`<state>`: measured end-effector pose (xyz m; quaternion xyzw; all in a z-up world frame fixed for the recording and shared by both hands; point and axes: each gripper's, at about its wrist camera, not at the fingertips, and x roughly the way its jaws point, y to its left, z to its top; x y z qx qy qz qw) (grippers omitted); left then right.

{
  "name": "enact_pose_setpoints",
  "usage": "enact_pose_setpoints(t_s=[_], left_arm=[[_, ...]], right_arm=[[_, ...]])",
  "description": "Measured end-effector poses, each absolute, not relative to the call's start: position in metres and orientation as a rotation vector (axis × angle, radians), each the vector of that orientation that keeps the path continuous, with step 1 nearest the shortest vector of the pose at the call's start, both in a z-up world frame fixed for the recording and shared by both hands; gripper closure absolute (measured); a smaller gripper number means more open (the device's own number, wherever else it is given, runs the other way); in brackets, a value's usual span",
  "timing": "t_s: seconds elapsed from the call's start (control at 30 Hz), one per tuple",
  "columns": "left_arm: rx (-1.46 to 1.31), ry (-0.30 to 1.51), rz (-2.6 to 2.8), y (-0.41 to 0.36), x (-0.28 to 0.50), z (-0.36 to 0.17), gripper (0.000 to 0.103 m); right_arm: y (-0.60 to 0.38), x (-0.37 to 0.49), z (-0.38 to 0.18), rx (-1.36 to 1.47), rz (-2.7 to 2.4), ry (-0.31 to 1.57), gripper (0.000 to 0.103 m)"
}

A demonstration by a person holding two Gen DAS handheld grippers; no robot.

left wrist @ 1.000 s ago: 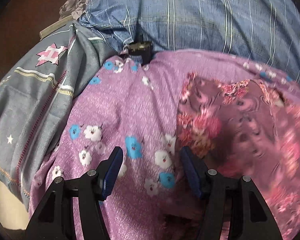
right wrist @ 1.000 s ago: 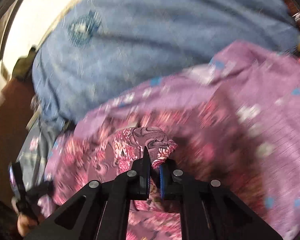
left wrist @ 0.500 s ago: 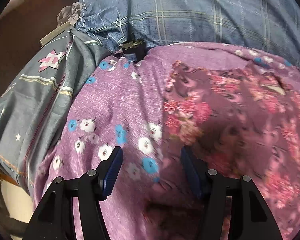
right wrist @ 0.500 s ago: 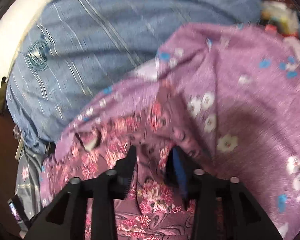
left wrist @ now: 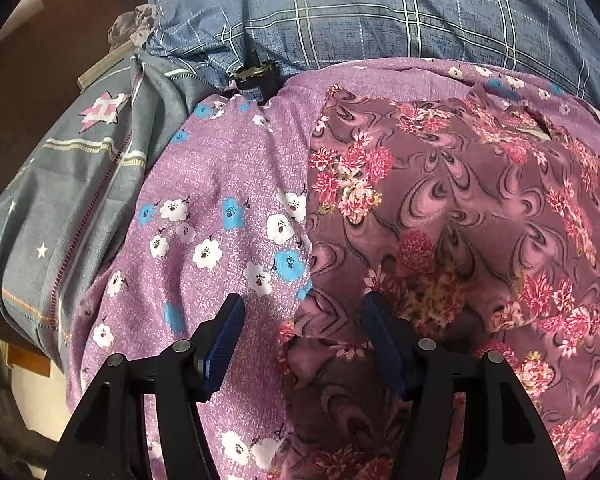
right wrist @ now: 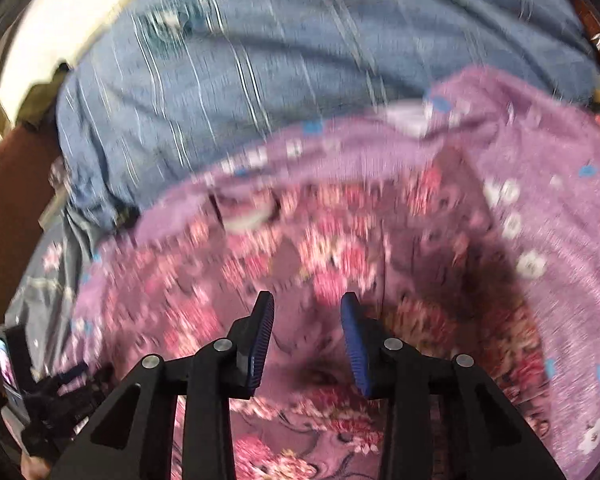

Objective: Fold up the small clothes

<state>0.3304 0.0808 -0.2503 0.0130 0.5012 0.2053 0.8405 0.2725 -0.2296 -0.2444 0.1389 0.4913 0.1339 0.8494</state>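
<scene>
- My right tool (right wrist: 306, 340), clenched on a corner of the rose-print garment (left wrist: 452, 216) a second ago, now hangs released over it; the cloth lies spread on the lilac flowered sheet (left wrist: 204, 216) of the bed.
- I judge the laying-out done and the first fold not yet begun.
- My left tool (left wrist: 302, 340) hovers released, straddling the garment's left edge at 6 o'clock.
- Left view, sharp, shows that edge, a grey star-print cloth (left wrist: 68, 200) at 9 o'clock and the blue checked bedding (left wrist: 380, 8) at 12.
- Right view, blurred, shows the garment's far right side, and my left tool at 8 o'clock.
</scene>
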Motion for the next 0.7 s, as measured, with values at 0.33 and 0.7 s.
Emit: enact_pose_setpoints(t_s=[0.33,0.7], left_arm=[[0.052,1.049,0.504,0.079,0.332,-0.259,0.015],[-0.074,1.099,0.518,0.102,0.331,-0.258,0.001]], right_arm=[[-0.238,0.26,-0.223,0.28,0.299,0.915,0.071],[-0.199,0.252,-0.216,0.216,0.41,0.895,0.071]])
